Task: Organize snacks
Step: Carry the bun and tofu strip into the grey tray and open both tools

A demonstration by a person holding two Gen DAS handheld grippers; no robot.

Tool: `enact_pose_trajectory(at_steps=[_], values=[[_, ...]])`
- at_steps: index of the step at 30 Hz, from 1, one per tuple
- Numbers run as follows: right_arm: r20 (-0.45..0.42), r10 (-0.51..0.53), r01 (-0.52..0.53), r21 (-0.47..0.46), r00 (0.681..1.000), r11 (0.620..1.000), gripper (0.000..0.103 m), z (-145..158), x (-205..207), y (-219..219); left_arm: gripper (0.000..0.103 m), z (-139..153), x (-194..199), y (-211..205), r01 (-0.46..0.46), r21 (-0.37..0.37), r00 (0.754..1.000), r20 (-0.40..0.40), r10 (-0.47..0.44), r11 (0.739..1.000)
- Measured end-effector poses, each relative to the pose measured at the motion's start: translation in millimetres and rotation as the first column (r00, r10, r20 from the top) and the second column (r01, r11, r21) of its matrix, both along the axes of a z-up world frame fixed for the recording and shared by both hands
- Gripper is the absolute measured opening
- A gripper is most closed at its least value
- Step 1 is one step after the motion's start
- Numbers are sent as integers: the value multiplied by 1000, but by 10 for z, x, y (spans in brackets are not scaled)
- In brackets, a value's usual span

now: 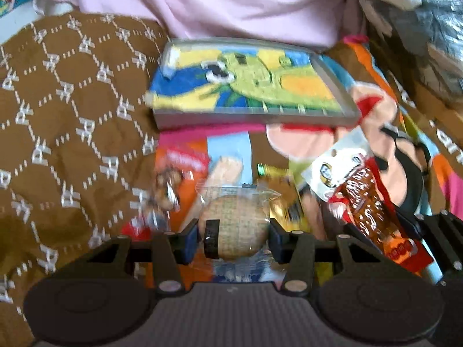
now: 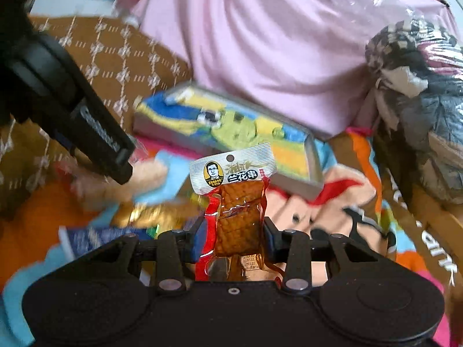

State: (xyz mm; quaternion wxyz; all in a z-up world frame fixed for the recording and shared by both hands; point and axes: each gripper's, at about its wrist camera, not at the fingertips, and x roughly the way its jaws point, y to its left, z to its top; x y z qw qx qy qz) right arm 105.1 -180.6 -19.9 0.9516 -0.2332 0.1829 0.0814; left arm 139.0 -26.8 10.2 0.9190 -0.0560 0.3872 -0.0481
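Note:
My left gripper (image 1: 233, 235) is shut on a round biscuit in a clear wrapper (image 1: 235, 225), held above the cartoon blanket. My right gripper (image 2: 235, 235) is shut on a brown tofu snack packet with a white and red header (image 2: 235, 199); that packet also shows in the left wrist view (image 1: 367, 202) at the right. A grey tray lined with a colourful cartoon towel (image 1: 335, 78) lies ahead of both grippers, and its grey rim (image 2: 314, 159) shows in the right wrist view. The left gripper's body (image 2: 86, 127) shows at the left of the right wrist view.
Loose snack packets lie on the blanket below the grippers: a gold one (image 2: 144, 211), a blue one (image 2: 86, 237), and an orange-red one (image 1: 179, 162). A brown patterned quilt (image 1: 72, 115) is on the left, pink cloth (image 1: 246, 3) behind, a dark bundle (image 2: 419, 101) on the right.

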Motion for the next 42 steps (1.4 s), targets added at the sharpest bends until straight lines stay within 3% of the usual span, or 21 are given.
enact_pose_trajectory(at_steps=[6, 15, 24, 31, 42], values=[[56, 33, -36, 56, 998, 998, 42, 360, 534, 103, 53, 244, 449, 87, -37, 6, 997, 73, 36, 999], [122, 70, -85, 118, 990, 989, 42, 702, 1728, 385, 53, 495, 1385, 374, -83, 4, 982, 171, 81, 997], [62, 36, -47, 188, 997, 981, 42, 611, 2673, 478, 53, 411, 2220, 573, -100, -28, 974, 203, 104, 995], [-40, 12, -4, 206, 999, 979, 42, 358, 2964, 459, 53, 218, 2465, 586, -95, -34, 979, 178, 99, 995], [-92, 0, 22, 235, 996, 972, 43, 186, 3010, 400, 53, 55, 2564, 521, -71, -25, 987, 143, 74, 997]])
